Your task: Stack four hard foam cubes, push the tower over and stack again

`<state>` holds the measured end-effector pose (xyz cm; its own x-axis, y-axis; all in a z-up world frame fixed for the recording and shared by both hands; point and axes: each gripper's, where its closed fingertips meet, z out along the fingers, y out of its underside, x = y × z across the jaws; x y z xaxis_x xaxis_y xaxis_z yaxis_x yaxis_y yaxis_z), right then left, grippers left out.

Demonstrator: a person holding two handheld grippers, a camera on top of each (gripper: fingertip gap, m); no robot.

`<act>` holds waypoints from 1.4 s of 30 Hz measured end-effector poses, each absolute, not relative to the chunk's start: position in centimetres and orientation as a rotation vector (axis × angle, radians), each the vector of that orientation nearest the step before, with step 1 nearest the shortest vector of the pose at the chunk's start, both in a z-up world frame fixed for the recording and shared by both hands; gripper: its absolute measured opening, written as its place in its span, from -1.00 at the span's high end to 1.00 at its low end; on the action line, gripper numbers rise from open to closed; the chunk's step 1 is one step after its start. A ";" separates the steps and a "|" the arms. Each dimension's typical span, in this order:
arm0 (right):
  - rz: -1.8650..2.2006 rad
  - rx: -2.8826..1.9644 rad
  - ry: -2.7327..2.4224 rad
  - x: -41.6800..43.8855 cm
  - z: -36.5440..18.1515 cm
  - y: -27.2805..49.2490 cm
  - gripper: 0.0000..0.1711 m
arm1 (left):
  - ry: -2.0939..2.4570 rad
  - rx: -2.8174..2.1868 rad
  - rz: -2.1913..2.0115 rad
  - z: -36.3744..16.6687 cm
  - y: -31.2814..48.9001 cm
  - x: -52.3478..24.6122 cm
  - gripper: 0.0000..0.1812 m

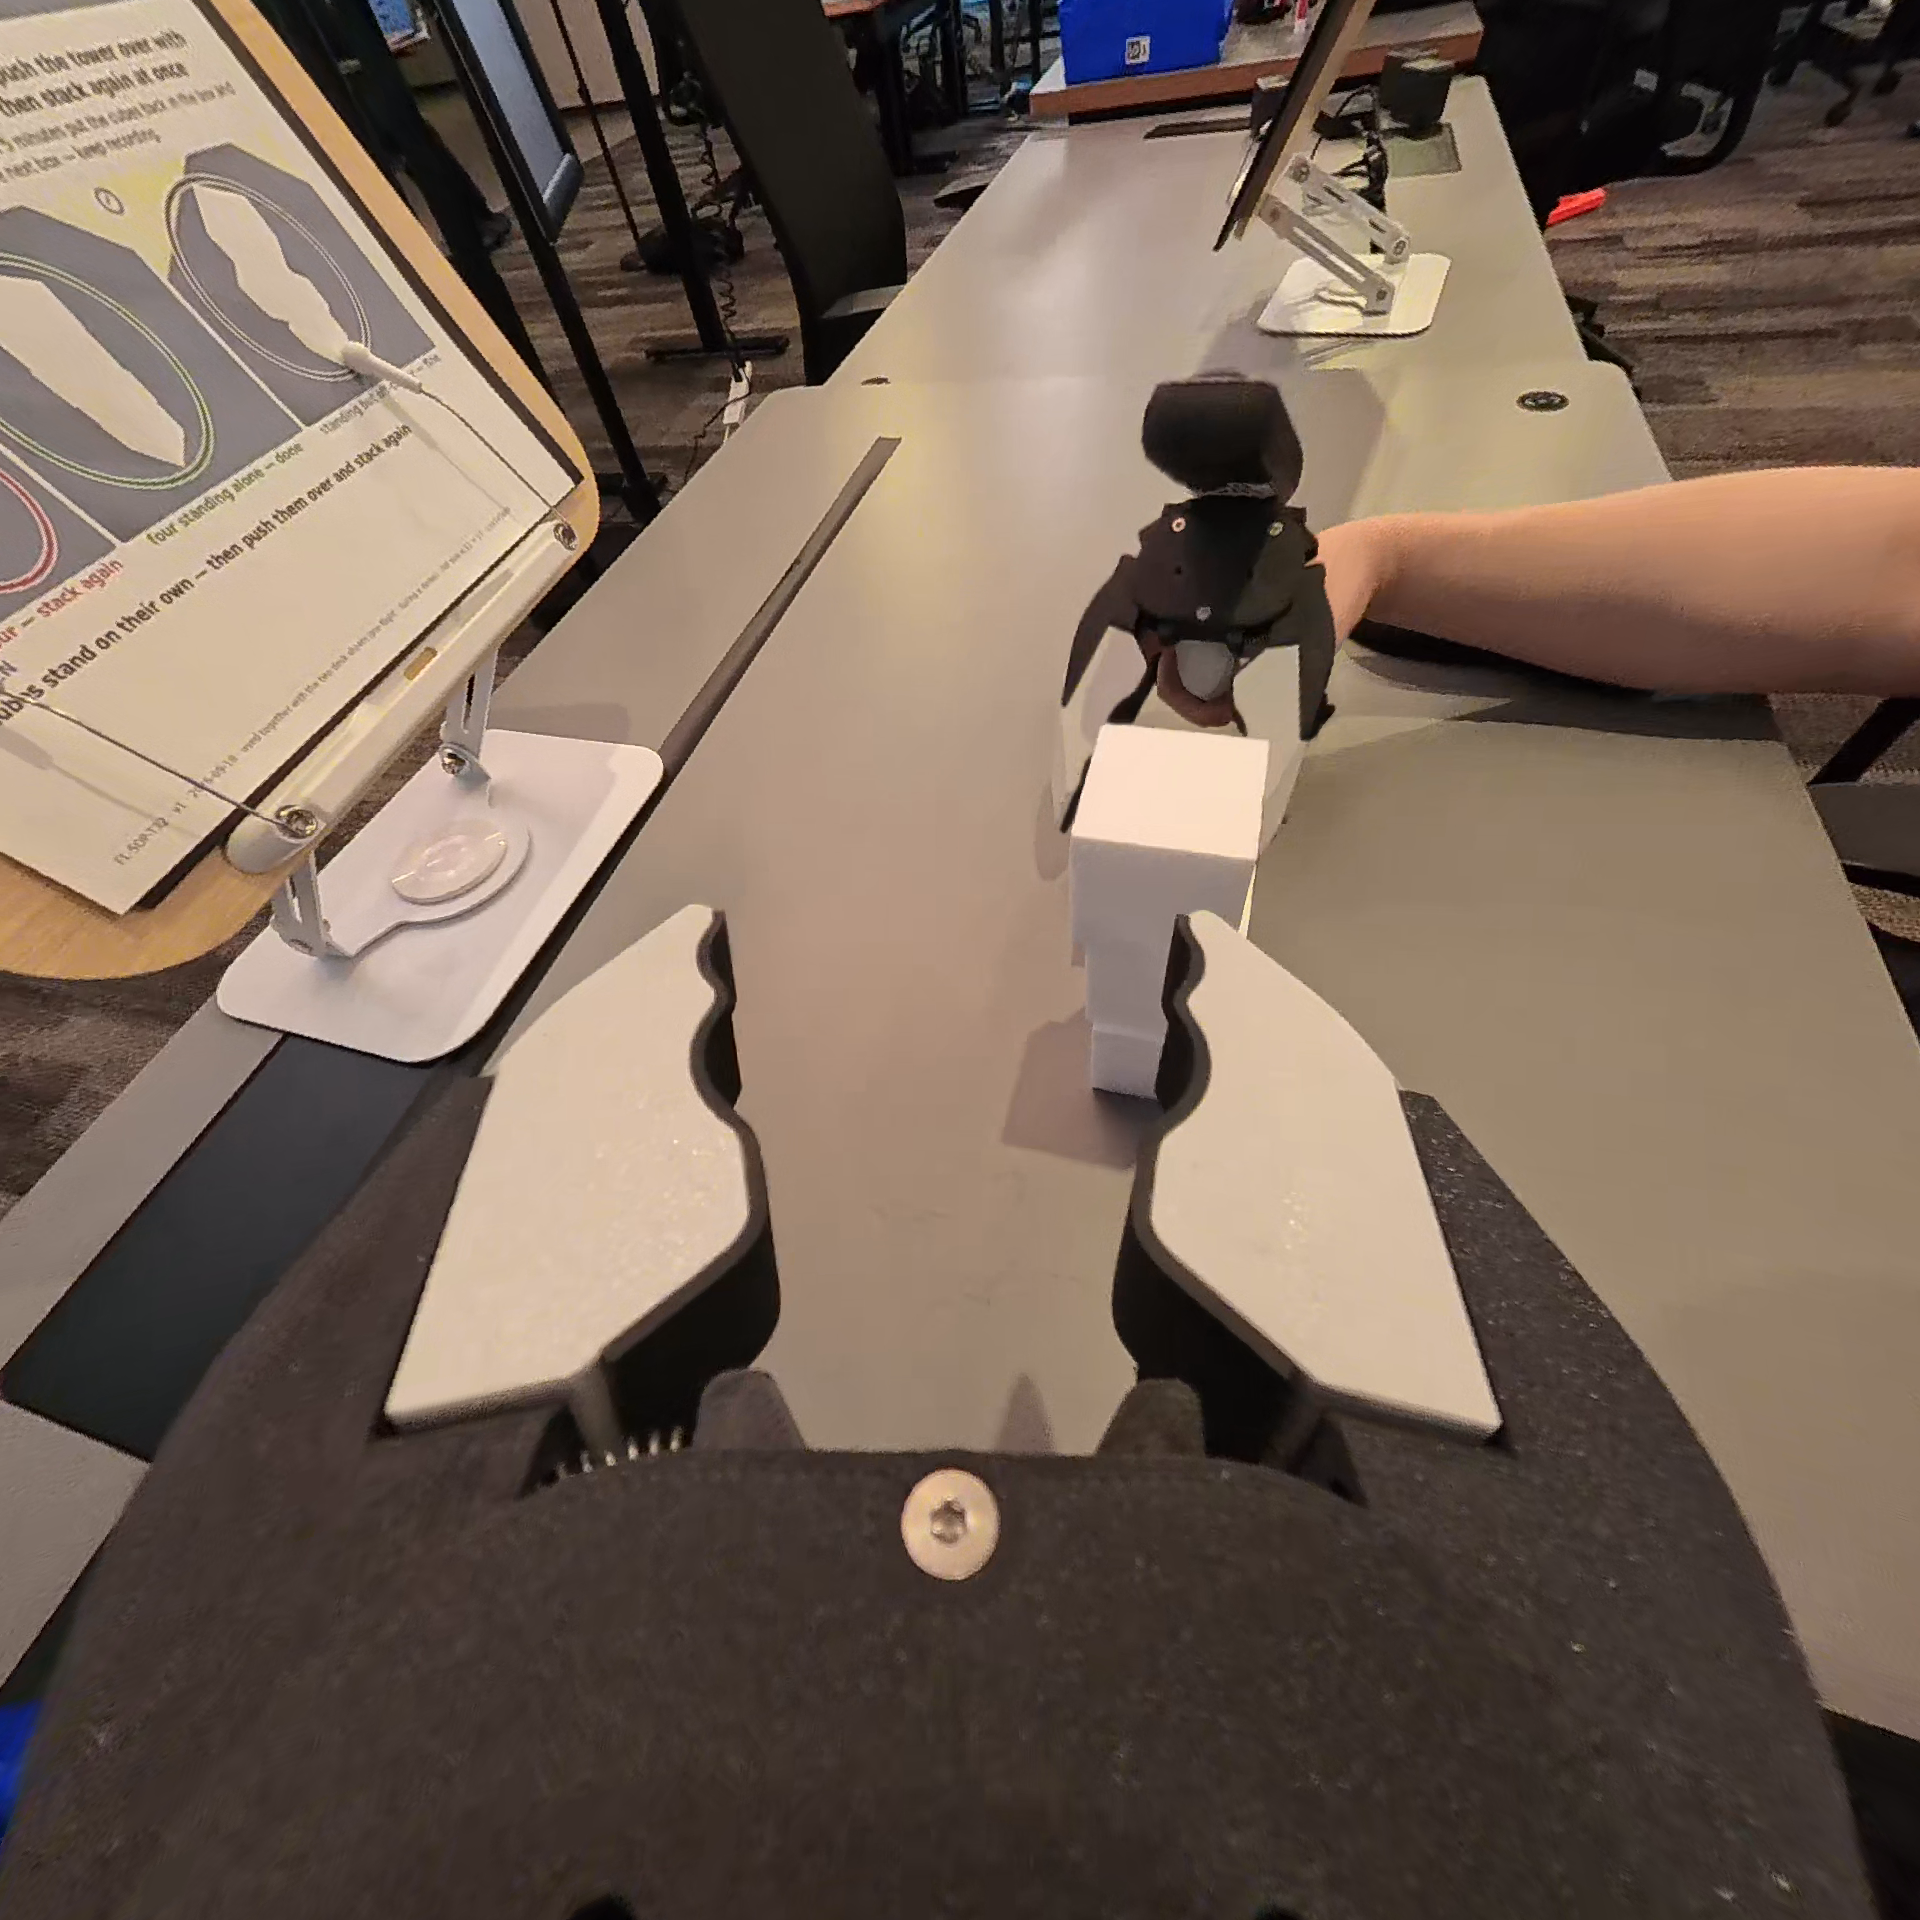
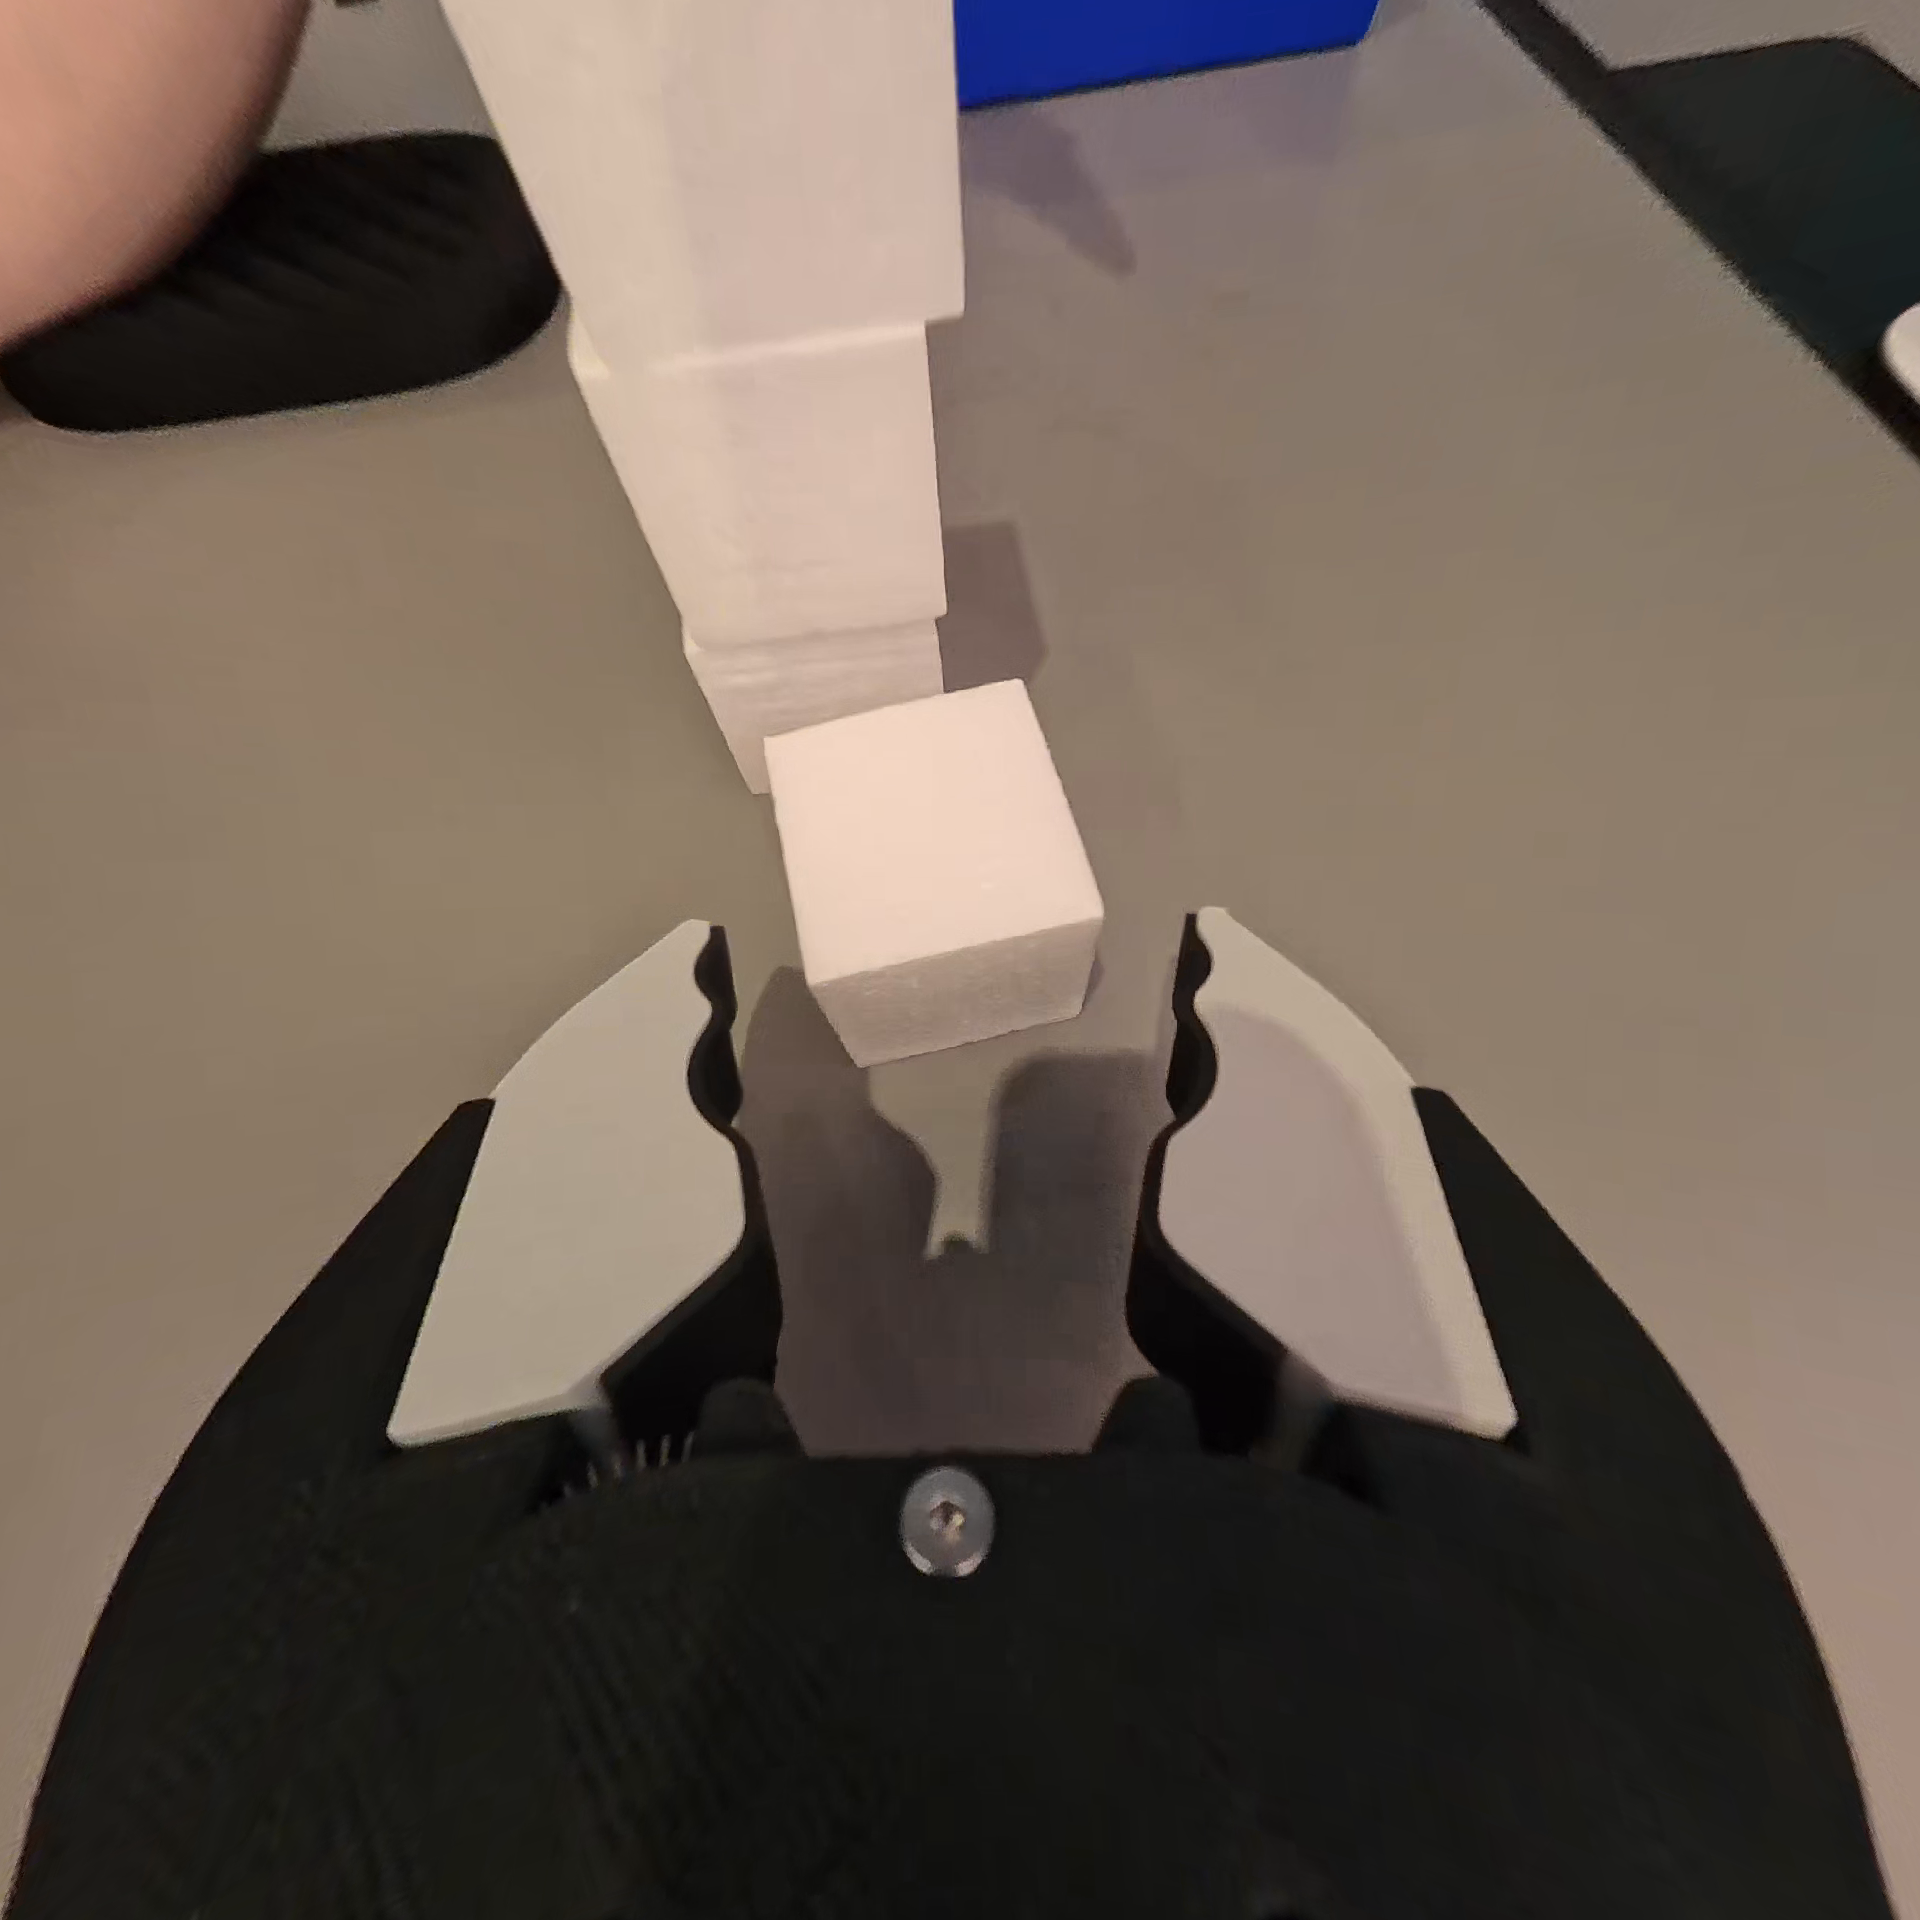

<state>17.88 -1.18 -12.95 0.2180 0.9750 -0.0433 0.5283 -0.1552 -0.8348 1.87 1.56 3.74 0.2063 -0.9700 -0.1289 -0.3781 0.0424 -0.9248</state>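
Note:
A tower of three white foam cubes (image 1: 1164, 873) stands on the grey table (image 1: 914, 748). My left gripper (image 1: 951, 925) is open and empty, and its right fingertip (image 1: 1195, 997) overlaps the tower's lower cubes in the picture. The right wrist view shows the same tower (image 2: 790, 457) and a loose fourth cube (image 2: 930, 862) on the table (image 2: 1403, 623) in front of it. My right gripper (image 2: 951, 935) is open and empty, with the loose cube just ahead of its fingertips. It also shows beyond the tower in the left wrist view (image 1: 1195, 717), where the loose cube is hidden.
A stand with an instruction sheet (image 1: 260, 416) and white base (image 1: 436, 904) is at the left. Another stand (image 1: 1351, 281) is far back. A person's forearm (image 1: 1610, 582) reaches in from the right. A blue box (image 2: 1164, 42) and a black pad (image 2: 291, 281) lie behind the tower. About 25 cm separates my left fingertips from my right.

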 end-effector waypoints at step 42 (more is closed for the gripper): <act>0.743 -1.846 -1.410 10.9 0.7 -1.8 0.32 | 1.347 -1.435 -0.796 4.9 0.8 1.5 0.17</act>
